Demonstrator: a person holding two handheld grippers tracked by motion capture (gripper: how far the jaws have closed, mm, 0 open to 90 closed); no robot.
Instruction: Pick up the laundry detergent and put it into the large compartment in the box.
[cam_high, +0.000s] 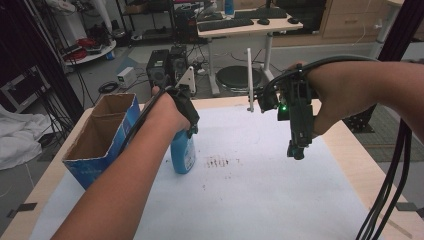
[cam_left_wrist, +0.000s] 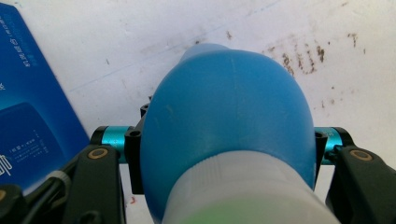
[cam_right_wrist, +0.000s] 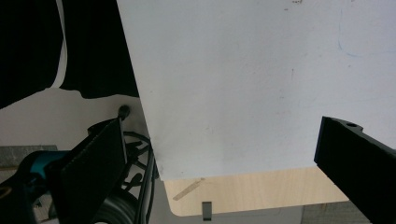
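Note:
A blue plastic bottle stands upright on the white sheet, just right of the cardboard box. My left gripper comes down on it from above and is shut on its upper part. In the left gripper view the bottle's rounded blue shoulder sits between the two black jaws of the left gripper, with a pale collar nearest the camera. My right gripper hangs over the sheet's right part, pointing down. Its jaws stand wide apart in the right gripper view with nothing between them.
An open cardboard box with blue sides stands at the table's left, close beside the bottle. Brown smudges mark the sheet right of the bottle. A bundle of black cables hangs at the right. Bare wood borders the sheet.

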